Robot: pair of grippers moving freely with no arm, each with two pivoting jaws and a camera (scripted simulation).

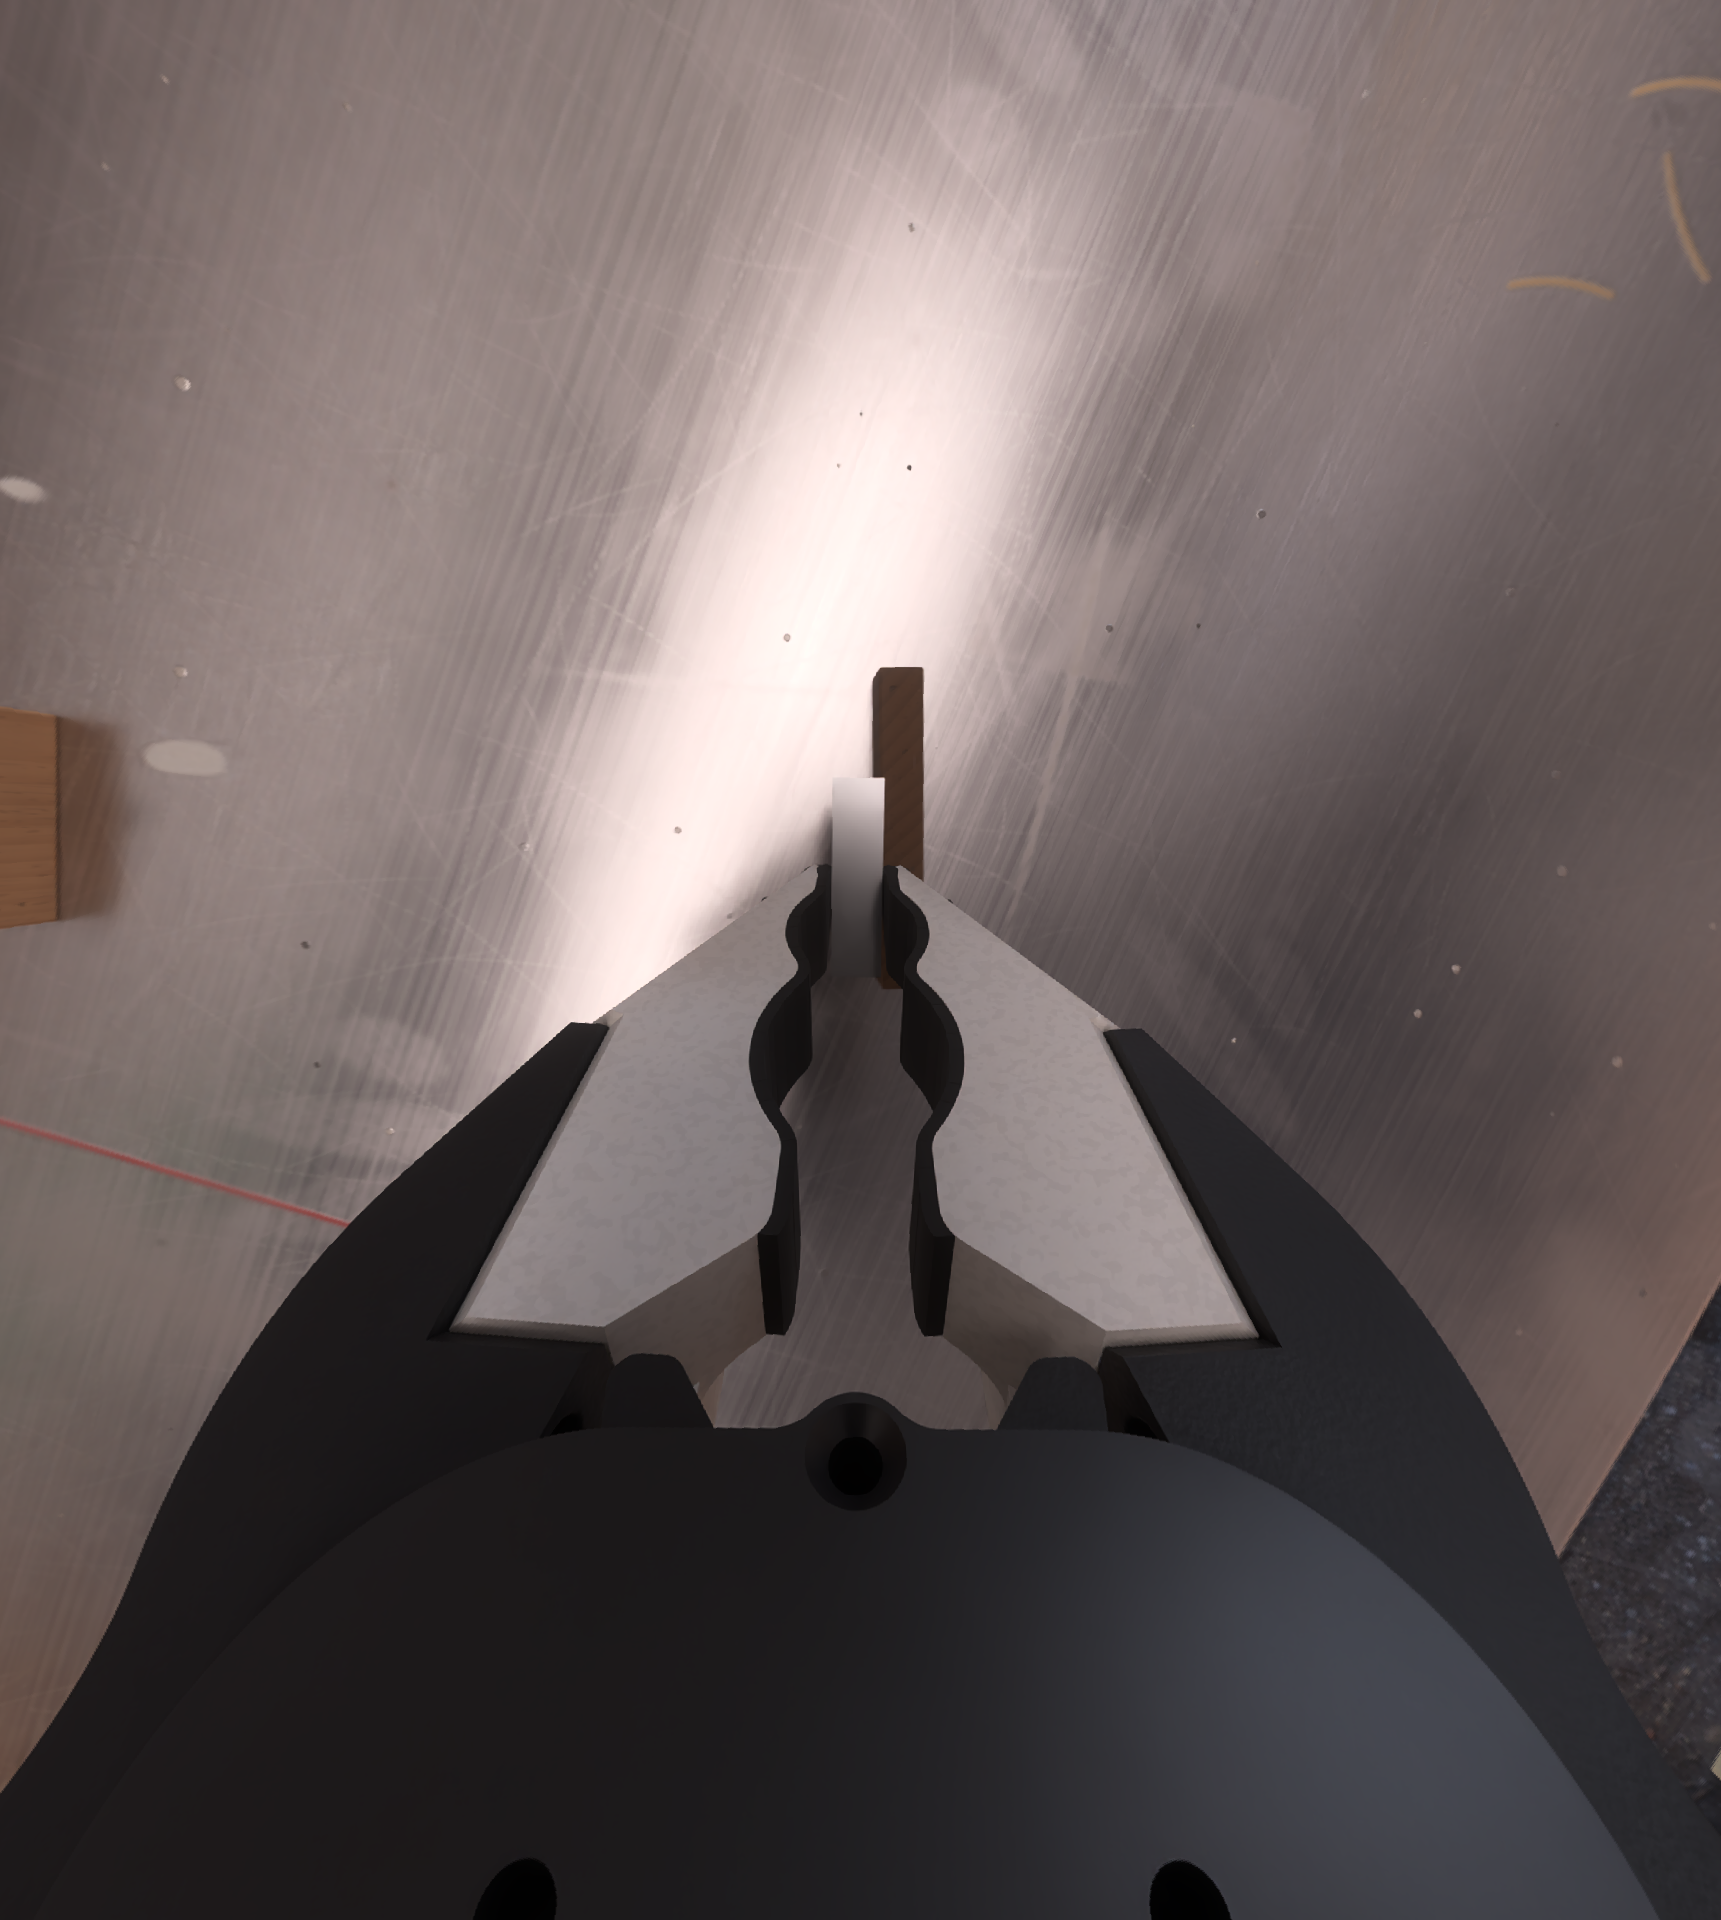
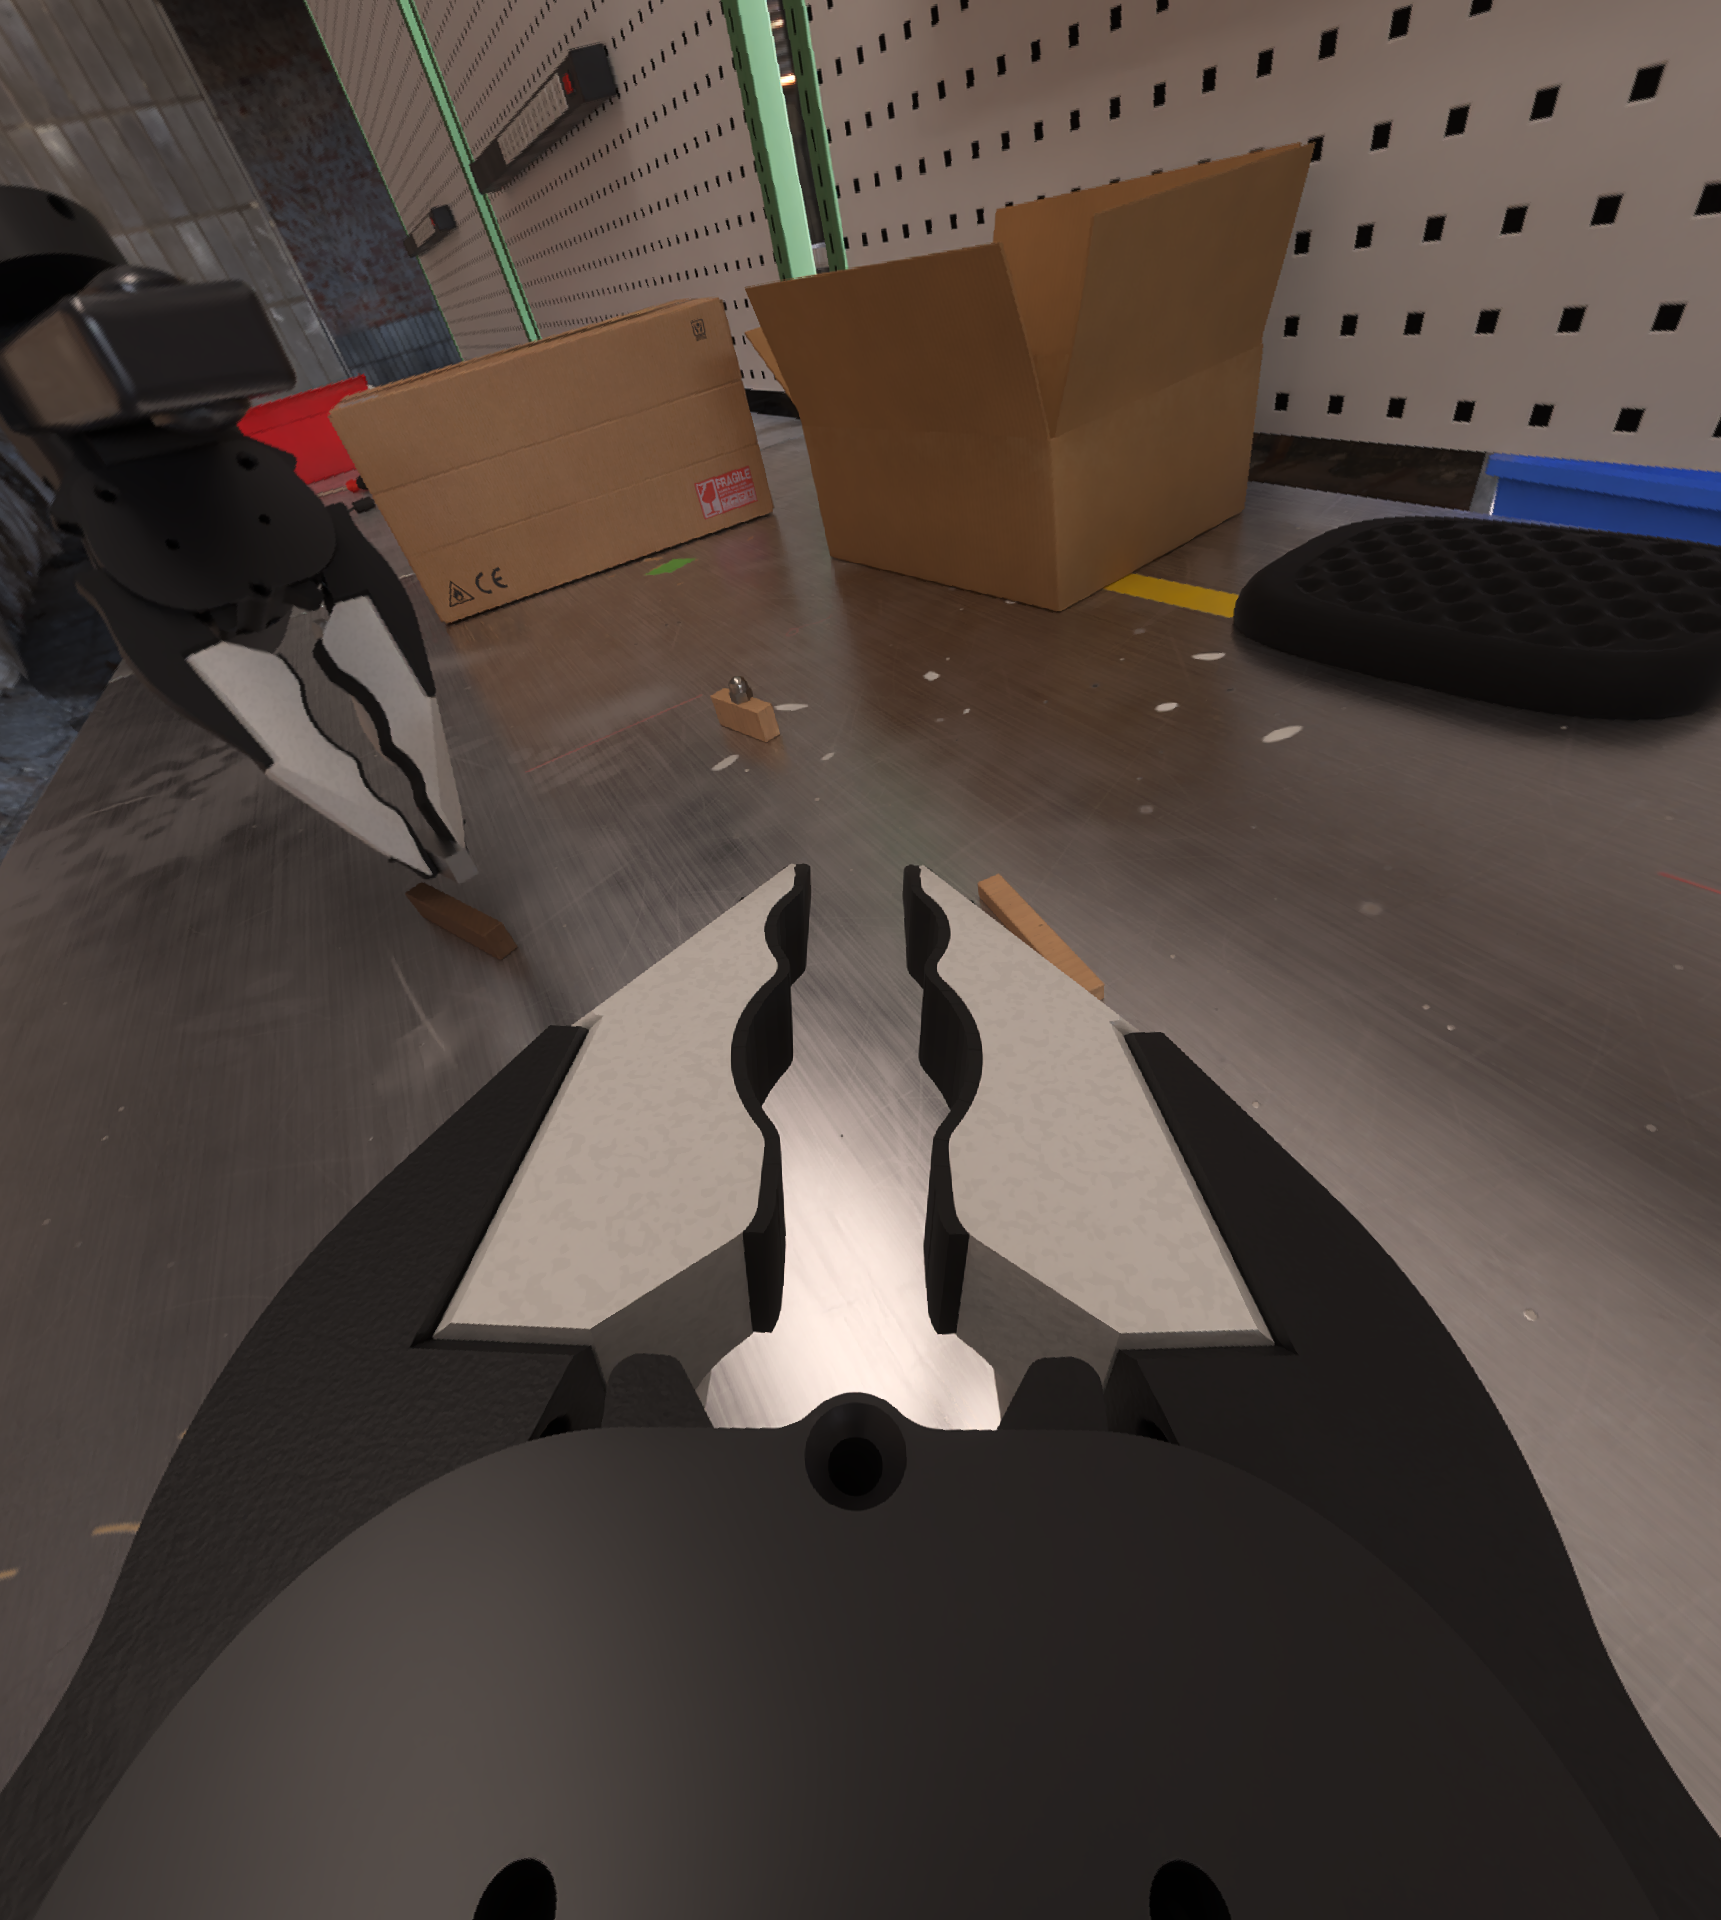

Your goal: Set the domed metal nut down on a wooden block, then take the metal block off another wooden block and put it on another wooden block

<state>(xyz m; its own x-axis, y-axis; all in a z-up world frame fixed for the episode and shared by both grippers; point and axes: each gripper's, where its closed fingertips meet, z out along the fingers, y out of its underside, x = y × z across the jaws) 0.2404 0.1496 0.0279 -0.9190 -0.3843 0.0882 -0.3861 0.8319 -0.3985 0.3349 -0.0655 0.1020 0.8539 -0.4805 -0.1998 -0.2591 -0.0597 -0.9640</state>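
Scratched steel bench [image 1: 1251, 520]; left gripper [image 1: 858, 883] jaws clamping metal block [image 1: 858, 831]; right gripper [image 2: 856, 883] jaws apart.

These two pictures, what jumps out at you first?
The left claw pinches a pale metal block just above a thin wooden block on the scratched metal table. The right claw hangs open and empty. Farther back, a shiny domed nut sits on another wooden block.
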